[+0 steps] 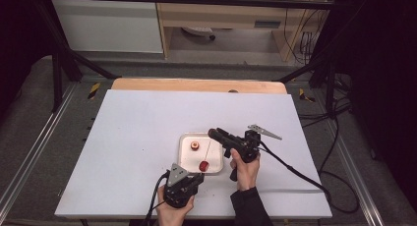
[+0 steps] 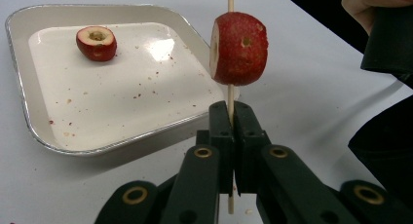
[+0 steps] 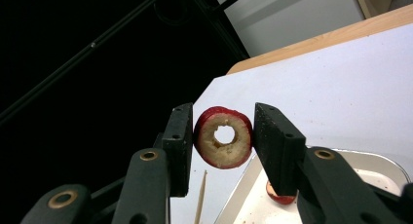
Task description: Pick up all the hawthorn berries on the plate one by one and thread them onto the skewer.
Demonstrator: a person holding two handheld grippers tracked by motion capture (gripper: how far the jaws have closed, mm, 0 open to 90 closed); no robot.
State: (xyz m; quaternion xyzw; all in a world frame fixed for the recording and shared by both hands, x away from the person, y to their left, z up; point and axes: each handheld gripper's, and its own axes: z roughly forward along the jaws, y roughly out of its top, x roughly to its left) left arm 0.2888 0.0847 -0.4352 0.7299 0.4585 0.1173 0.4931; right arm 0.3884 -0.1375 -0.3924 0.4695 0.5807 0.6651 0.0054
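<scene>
A cored red fruit piece (image 3: 224,144) sits at frame centre between the right gripper (image 3: 221,146) fingers, grasped. The left gripper (image 2: 230,131) fingers clench a thin wooden skewer (image 2: 230,95) carrying another red fruit piece (image 2: 239,48) above them, right of the white square tray (image 2: 29,112) on the white surface (image 2: 302,87).

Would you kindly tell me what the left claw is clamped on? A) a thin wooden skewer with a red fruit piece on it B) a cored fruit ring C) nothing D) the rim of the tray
A: the left claw is shut on the skewer, which carries a red fruit piece.
</scene>
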